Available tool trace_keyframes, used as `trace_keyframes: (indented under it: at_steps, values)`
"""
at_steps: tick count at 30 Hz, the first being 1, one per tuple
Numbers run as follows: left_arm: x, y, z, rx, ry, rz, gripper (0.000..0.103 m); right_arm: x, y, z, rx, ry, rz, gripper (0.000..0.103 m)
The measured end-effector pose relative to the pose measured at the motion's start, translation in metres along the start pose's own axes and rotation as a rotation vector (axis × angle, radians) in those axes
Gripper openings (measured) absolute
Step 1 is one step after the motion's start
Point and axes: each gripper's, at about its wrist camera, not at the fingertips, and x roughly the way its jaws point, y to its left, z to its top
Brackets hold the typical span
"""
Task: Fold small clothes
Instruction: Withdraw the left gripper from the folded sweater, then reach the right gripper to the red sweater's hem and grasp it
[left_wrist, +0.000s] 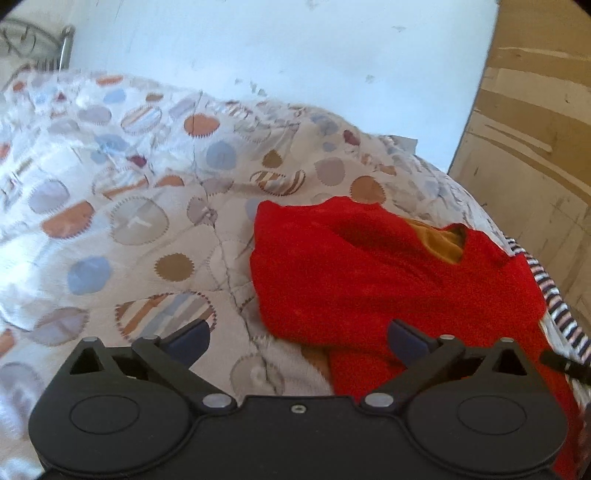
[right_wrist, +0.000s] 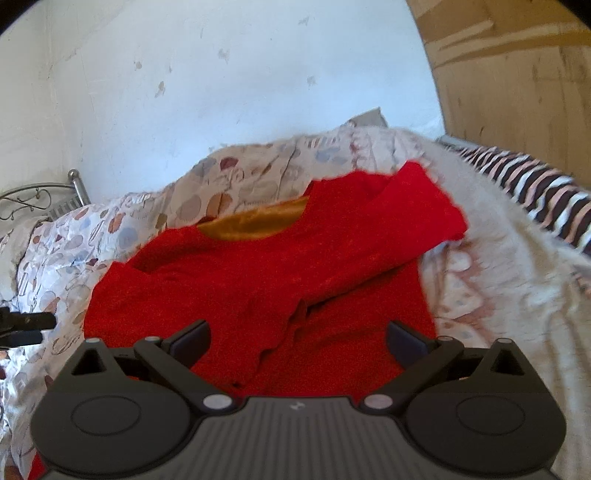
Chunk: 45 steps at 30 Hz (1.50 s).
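Note:
A small red garment (left_wrist: 388, 273) with an orange-brown lining at its neck lies on the patterned quilt (left_wrist: 140, 206), partly folded, one sleeve laid across its body (right_wrist: 388, 229). My left gripper (left_wrist: 297, 341) hovers at the garment's left lower edge, jaws wide open, nothing between the blue pads (left_wrist: 188, 341). My right gripper (right_wrist: 297, 341) stands open over the garment's (right_wrist: 258, 280) lower part, its pads apart and not pressing on the cloth. Part of the left gripper (right_wrist: 26, 325) shows at the left edge of the right wrist view.
A striped cloth (right_wrist: 535, 192) lies at the quilt's right side, also seen as the striped cloth (left_wrist: 557, 306) beside the red garment. A wooden wardrobe (left_wrist: 535, 129) stands to the right, a white wall (left_wrist: 295, 48) behind, and a metal bed frame (right_wrist: 33, 199) at the left.

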Motion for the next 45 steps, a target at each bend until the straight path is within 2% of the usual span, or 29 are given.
trace_keyframes:
  at_steps: [3,10,15,21,26,32,39,45]
  values:
    - [-0.028,-0.009,-0.011,0.044,-0.011,0.018,0.102,-0.033,0.004,-0.007,-0.024,-0.026,-0.031,0.103]
    - [-0.087,-0.028,-0.047,0.069,0.015,0.010,0.102,-0.124,0.010,-0.037,-0.114,-0.066,-0.105,0.103]
    - [-0.123,-0.043,-0.074,0.108,0.027,0.011,0.102,-0.178,0.017,-0.065,-0.227,-0.055,-0.141,0.103]
    - [-0.155,-0.054,-0.101,0.119,0.051,0.005,0.102,-0.220,0.028,-0.104,-0.338,-0.036,-0.177,0.103]
    - [-0.172,-0.061,-0.118,0.134,0.070,0.005,0.102,-0.235,0.035,-0.134,-0.401,0.000,-0.195,0.103]
    - [-0.187,-0.069,-0.130,0.153,0.080,0.002,0.102,-0.230,0.043,-0.160,-0.513,0.042,-0.235,0.103]
    - [-0.197,-0.075,-0.140,0.163,0.091,-0.001,0.102,-0.213,0.046,-0.175,-0.627,0.061,-0.323,0.103]
    - [-0.199,-0.078,-0.144,0.164,0.099,0.000,0.102,-0.199,0.047,-0.182,-0.705,0.053,-0.343,0.103]
